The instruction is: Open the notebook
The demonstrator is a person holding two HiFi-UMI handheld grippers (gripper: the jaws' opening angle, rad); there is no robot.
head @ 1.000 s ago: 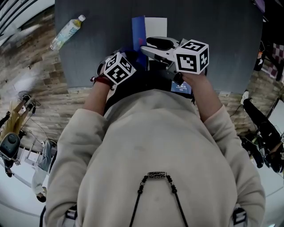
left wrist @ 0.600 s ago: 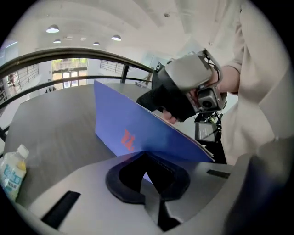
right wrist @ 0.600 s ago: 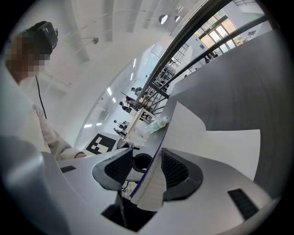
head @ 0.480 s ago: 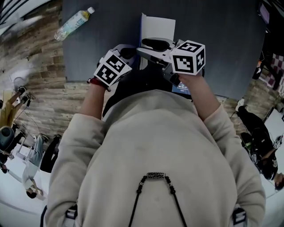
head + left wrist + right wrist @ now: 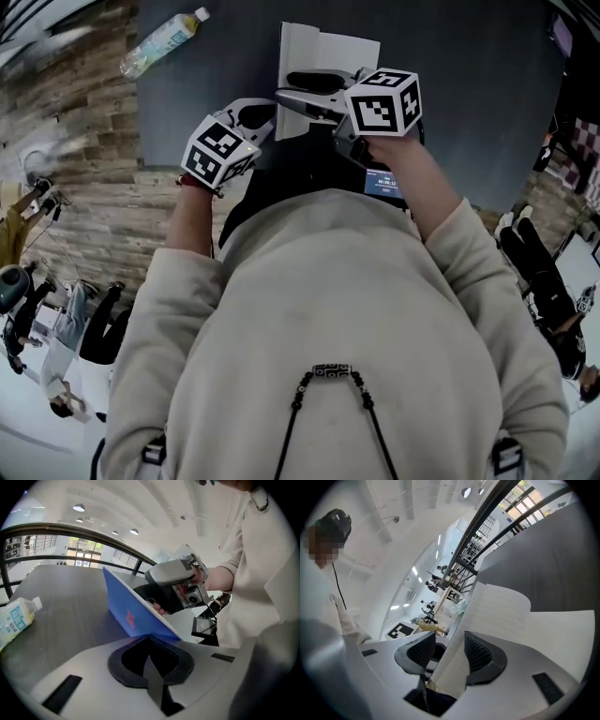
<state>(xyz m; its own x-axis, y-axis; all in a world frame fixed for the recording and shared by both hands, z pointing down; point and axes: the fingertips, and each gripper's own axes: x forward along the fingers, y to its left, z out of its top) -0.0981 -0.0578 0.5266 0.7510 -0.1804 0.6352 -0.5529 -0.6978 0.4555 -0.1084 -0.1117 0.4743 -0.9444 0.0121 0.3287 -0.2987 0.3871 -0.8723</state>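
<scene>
With a bottle [image 5: 164, 42] lying far-left on the tabletop [image 5: 469, 84], the left gripper [image 5: 150, 641] is clenching the notebook [image 5: 328, 52]'s raised blue cover [image 5: 131, 616], and the right gripper [image 5: 445, 653] is straddling a white page [image 5: 497, 616], jaws slightly apart.

- The blue-covered notebook with white lined pages [image 5: 328, 58] stands part open on the dark grey tabletop [image 5: 469, 84]; its raised blue cover [image 5: 133, 616] walls off its left flank.
- Left of the notebook, bare table runs to a clear plastic bottle [image 5: 161, 42] lying on its side, well apart.
- Right of and beyond the notebook, the table is bare.
- The notebook's near side is crowded: the left gripper [image 5: 149, 637] clamps the cover, the right gripper [image 5: 450, 651] straddles a page with jaws apart, and a small lit screen [image 5: 384, 183] sits behind them.
</scene>
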